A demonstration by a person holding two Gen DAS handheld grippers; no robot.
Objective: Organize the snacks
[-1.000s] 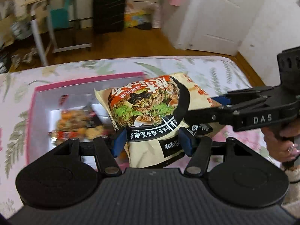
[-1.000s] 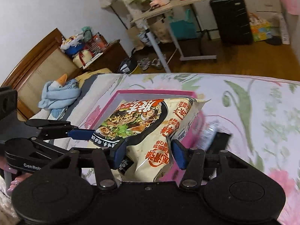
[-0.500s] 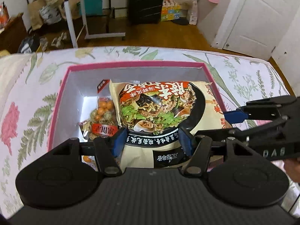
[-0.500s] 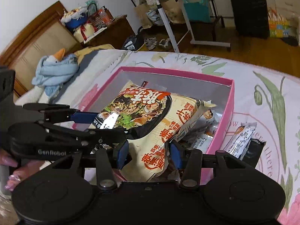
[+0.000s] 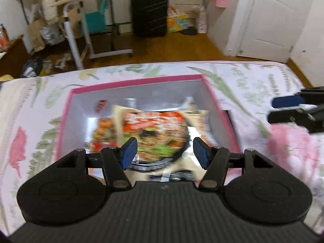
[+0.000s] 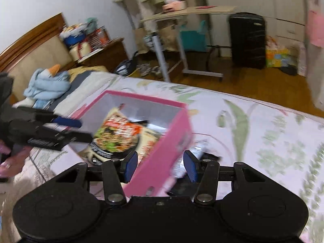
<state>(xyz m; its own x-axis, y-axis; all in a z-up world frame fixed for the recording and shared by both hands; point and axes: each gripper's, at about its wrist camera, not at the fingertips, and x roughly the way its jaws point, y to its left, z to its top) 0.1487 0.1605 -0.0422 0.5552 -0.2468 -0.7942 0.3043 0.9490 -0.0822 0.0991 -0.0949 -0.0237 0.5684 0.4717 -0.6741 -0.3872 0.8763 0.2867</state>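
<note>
A: Where did the noodle packet (image 5: 154,135) lie?

B: Flat inside the pink box (image 5: 129,82), just ahead of and below the left gripper (image 5: 165,151), its long axis running away from the camera. Left was nearer

A: And the jaws?

B: Both parted, empty. The right gripper (image 6: 160,167) hovered over the box's near wall, loose packets (image 6: 199,151) on the bedspread (image 6: 273,141) just beyond its right finger

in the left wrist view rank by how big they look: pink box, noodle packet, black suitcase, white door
1. pink box
2. white door, though its top is cropped
3. noodle packet, blurred and partly hidden behind the hand-held gripper's fingers
4. black suitcase, though it stands far from the camera
</note>
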